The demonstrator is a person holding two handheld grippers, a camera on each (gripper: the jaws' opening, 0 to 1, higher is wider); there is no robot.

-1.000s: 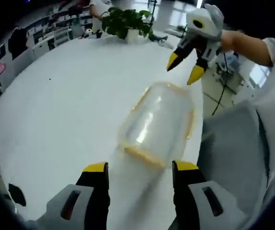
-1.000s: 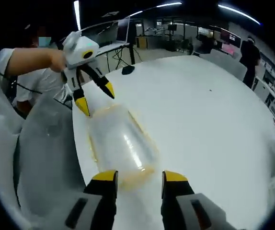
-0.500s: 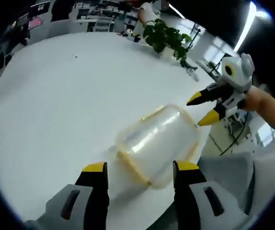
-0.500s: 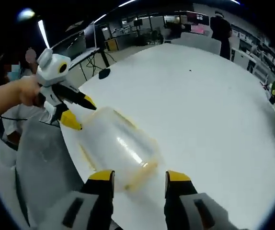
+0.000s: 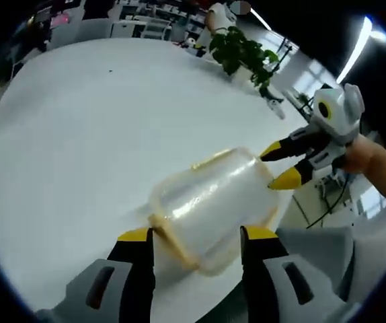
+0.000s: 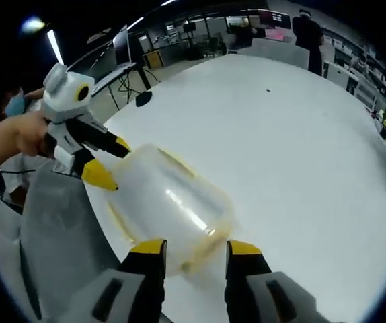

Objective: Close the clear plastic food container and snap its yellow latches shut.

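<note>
My left gripper (image 5: 196, 237) and right gripper (image 6: 191, 245), jaws apart, have closed in to bracket the container (image 5: 210, 205) ends at the table (image 5: 79, 134) edge; latches next.

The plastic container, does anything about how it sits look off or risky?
Yes. The clear container sits right at the white table's near edge, beside a grey chair. Both grippers, left and right, have open jaws at its ends.
</note>
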